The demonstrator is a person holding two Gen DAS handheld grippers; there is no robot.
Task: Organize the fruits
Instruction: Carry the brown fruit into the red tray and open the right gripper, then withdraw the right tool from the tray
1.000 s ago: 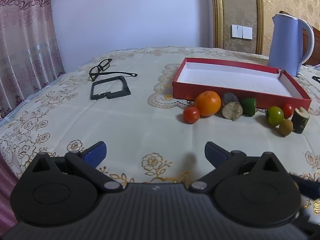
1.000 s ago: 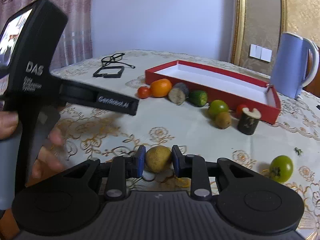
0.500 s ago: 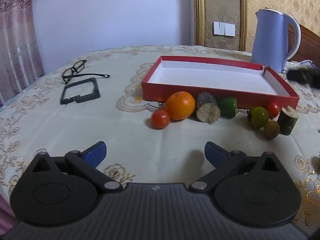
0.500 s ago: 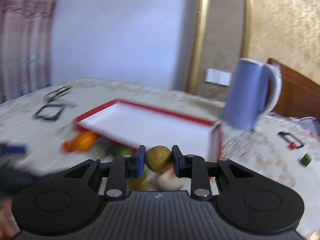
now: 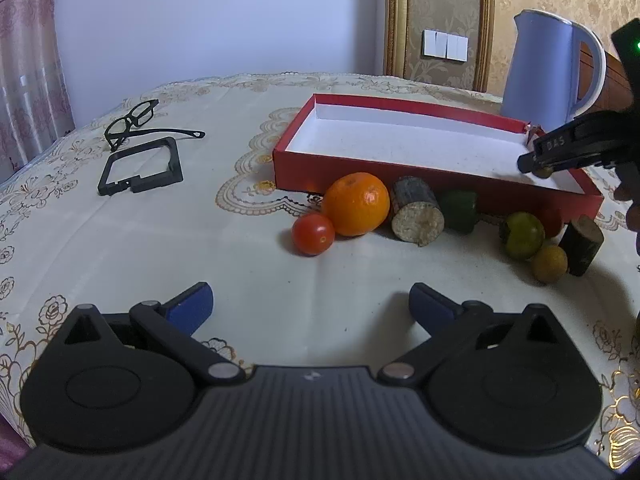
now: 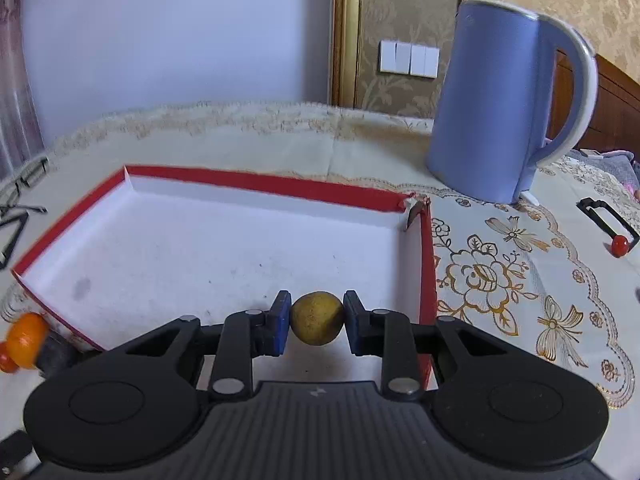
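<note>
My right gripper (image 6: 316,322) is shut on a small yellow-brown fruit (image 6: 317,318) and holds it over the near right corner of the red tray (image 6: 256,182), whose white floor is bare. In the left wrist view that gripper (image 5: 538,168) reaches in from the right above the tray (image 5: 304,168). My left gripper (image 5: 310,306) stands open above the tablecloth, nothing between its fingers. Ahead of it, along the tray's front wall, lie a red tomato (image 5: 313,234), an orange (image 5: 356,204), a green pepper (image 5: 458,208), a green tomato (image 5: 522,234) and a small yellow fruit (image 5: 550,263).
Two wood log pieces (image 5: 417,216) (image 5: 581,245) lie among the fruits. A blue kettle (image 6: 496,100) stands behind the tray's right end. Glasses (image 5: 134,122) and a black frame (image 5: 142,166) lie at the left. A small red thing (image 6: 620,245) sits far right.
My right gripper carried the yellow-brown fruit from the table's near side to above the tray's right corner. The left gripper drifted slightly closer to the row of fruits and stayed open.
</note>
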